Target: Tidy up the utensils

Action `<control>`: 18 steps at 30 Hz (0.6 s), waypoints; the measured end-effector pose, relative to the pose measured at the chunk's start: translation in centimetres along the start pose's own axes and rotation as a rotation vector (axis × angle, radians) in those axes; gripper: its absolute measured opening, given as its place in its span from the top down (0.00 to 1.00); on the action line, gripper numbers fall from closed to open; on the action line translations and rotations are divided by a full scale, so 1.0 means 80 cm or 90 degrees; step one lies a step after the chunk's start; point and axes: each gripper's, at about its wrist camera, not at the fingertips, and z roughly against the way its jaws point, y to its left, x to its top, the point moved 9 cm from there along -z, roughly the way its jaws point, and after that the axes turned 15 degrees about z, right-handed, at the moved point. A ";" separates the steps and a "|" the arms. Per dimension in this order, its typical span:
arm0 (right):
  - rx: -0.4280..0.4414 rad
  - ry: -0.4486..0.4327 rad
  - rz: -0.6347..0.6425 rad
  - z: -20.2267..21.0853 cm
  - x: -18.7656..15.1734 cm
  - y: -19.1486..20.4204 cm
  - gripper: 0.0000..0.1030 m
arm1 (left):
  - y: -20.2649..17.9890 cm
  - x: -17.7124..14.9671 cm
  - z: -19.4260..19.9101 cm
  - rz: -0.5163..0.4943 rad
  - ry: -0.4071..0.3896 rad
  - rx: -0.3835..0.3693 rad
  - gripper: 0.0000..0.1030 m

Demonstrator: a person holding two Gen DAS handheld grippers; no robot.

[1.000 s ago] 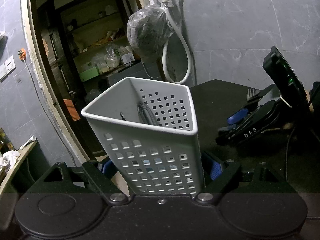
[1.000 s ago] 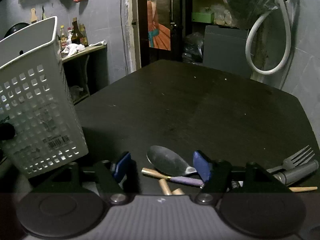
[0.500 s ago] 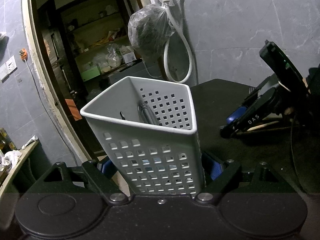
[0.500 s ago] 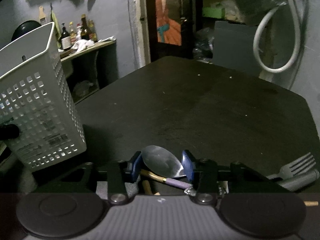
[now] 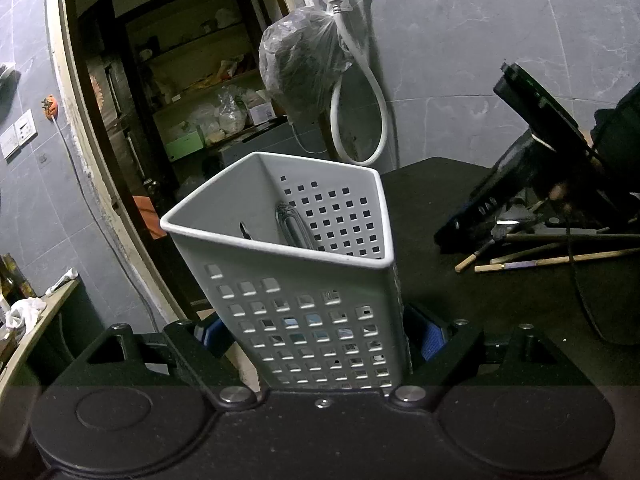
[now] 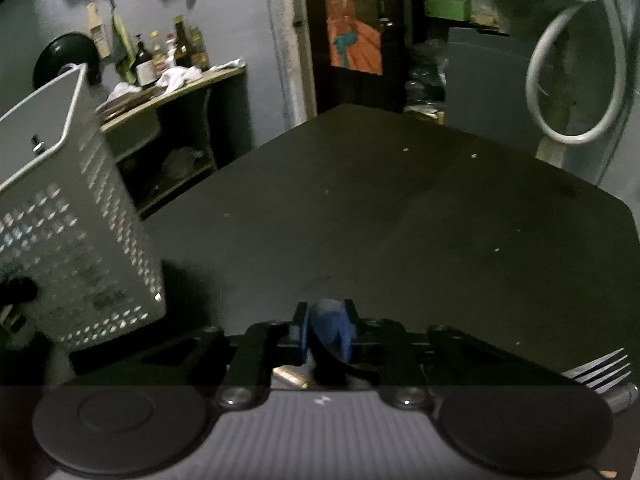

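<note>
My left gripper point(image 5: 320, 334) is shut on the base of a white perforated basket point(image 5: 300, 280), a blue pad on each side. A grey utensil handle point(image 5: 292, 228) leans inside the basket. My right gripper point(image 6: 326, 332) hangs low over the black table point(image 6: 400, 220). Its jaws are closing, and the blue pads press on the bowl of a metal spoon point(image 6: 340, 360). In the left wrist view the right gripper point(image 5: 452, 236) sits at the right, above several wooden-handled utensils point(image 5: 540, 258). A fork point(image 6: 600, 368) lies at the right edge. The basket point(image 6: 60, 240) stands to the left.
A hose loop point(image 5: 360, 120) and a bagged bundle point(image 5: 300, 60) hang from a tap on the tiled wall behind the table. A doorway with shelves opens beyond. A side counter with bottles point(image 6: 172, 52) stands at the left.
The right gripper's pads have come together on the spoon's bowl, and the gripper has risen and tilted with it. The left gripper and the basket have stayed still.
</note>
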 end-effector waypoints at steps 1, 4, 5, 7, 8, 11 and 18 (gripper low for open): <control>-0.003 -0.006 -0.019 0.002 0.002 -0.008 0.91 | 0.000 0.000 0.000 0.000 0.000 0.000 0.14; -0.014 -0.024 -0.063 0.008 0.007 -0.030 0.94 | 0.000 0.000 0.000 0.000 0.000 0.000 0.14; -0.019 -0.026 -0.074 0.009 0.007 -0.039 0.95 | 0.000 0.000 0.000 0.000 0.000 0.001 0.14; -0.021 -0.026 -0.099 0.006 0.006 -0.055 0.96 | 0.000 0.000 -0.001 0.000 0.001 0.000 0.14; -0.021 -0.025 -0.113 0.005 0.004 -0.063 0.98 | 0.000 -0.001 -0.001 0.000 0.001 0.001 0.14; -0.020 -0.033 -0.176 0.004 -0.004 -0.090 0.98 | 0.000 -0.002 -0.002 0.001 0.003 0.001 0.14; -0.036 -0.068 -0.351 0.012 -0.034 -0.164 0.99 | 0.000 -0.003 -0.003 0.002 0.005 0.003 0.14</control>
